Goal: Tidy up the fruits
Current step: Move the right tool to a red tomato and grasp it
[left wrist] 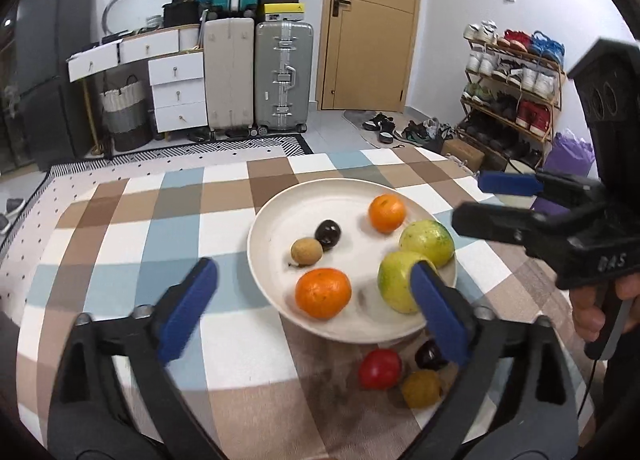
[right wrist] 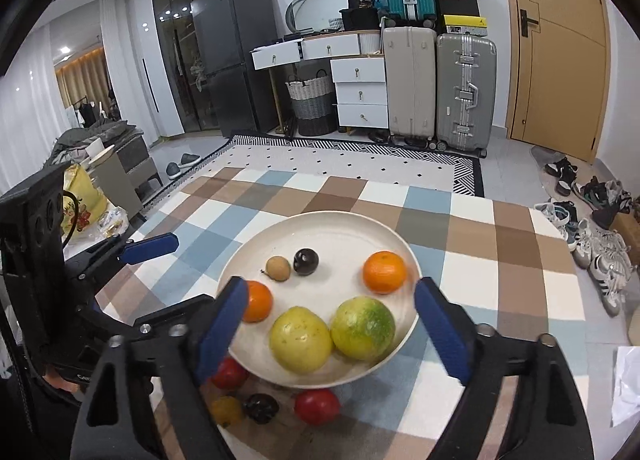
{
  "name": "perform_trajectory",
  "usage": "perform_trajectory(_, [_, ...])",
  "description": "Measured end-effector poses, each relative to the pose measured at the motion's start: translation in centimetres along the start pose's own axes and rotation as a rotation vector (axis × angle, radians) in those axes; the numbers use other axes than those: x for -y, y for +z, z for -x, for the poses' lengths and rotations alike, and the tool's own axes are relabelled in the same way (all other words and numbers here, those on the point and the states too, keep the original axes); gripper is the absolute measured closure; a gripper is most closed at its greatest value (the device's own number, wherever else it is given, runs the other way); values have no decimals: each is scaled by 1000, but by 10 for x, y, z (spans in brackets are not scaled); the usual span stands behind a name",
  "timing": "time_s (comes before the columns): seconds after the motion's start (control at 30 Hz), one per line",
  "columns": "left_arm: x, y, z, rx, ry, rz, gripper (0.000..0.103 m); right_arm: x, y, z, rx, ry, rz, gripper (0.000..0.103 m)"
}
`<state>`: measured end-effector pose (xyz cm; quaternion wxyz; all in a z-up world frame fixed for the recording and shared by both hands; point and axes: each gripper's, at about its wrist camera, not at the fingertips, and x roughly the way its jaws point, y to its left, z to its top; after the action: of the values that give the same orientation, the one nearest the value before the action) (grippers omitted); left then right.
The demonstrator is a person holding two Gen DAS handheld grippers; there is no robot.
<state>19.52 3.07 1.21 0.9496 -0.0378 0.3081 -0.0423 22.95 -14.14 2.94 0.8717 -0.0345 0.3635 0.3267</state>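
A cream plate (left wrist: pixel 280 220) (right wrist: pixel 340 228) on the checked tablecloth holds two oranges (left wrist: pixel 323 293) (right wrist: pixel 384 272), two yellow-green fruits (left wrist: pixel 427 242) (right wrist: pixel 363 328), a small brown fruit (left wrist: pixel 306 252) (right wrist: pixel 278 268) and a dark plum (left wrist: pixel 328 234) (right wrist: pixel 306 261). In front of the plate lie a red fruit (left wrist: pixel 379 368) (right wrist: pixel 317 406), a dark fruit (left wrist: pixel 429 355) (right wrist: pixel 261 407), a yellow fruit (left wrist: pixel 422 388) (right wrist: pixel 227 410) and another red fruit (right wrist: pixel 229 374). My left gripper (left wrist: pixel 316 312) is open and empty over the plate's near edge. My right gripper (right wrist: pixel 332 332) is open and empty over the plate.
The checked tablecloth (left wrist: pixel 140 220) covers the table. The right gripper's body (left wrist: pixel 580 228) shows at right in the left wrist view; the left gripper's body (right wrist: pixel 80 260) at left in the right wrist view. Suitcases (left wrist: pixel 256 76), drawers and a shoe rack (left wrist: pixel 516 100) stand behind.
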Motion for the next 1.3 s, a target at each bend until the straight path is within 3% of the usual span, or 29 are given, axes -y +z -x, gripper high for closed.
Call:
perform_trajectory(0.07, [-2, -3, 8, 18, 13, 9, 1, -1, -5, 7, 14, 8, -13, 0])
perform_trajectory(0.13, [-3, -6, 16, 16, 39, 13, 1, -3, -10, 15, 24, 16, -18, 0])
perform_trajectory(0.4, [0, -29, 41, 19, 21, -1, 1, -10, -43, 37, 16, -9, -5, 0])
perform_trajectory(0.67, [1, -50, 51, 6, 20, 25, 1, -2, -56, 32, -35, -57, 2, 0])
perform_trajectory(0.97, [6, -54, 43, -22, 32, 27, 1, 10, -67, 12, -109, -147, -31, 0])
perform_trajectory(1.3, [2, -57, 25, -76, 31, 49, 1, 15, -74, -9, -160, -152, -55, 0])
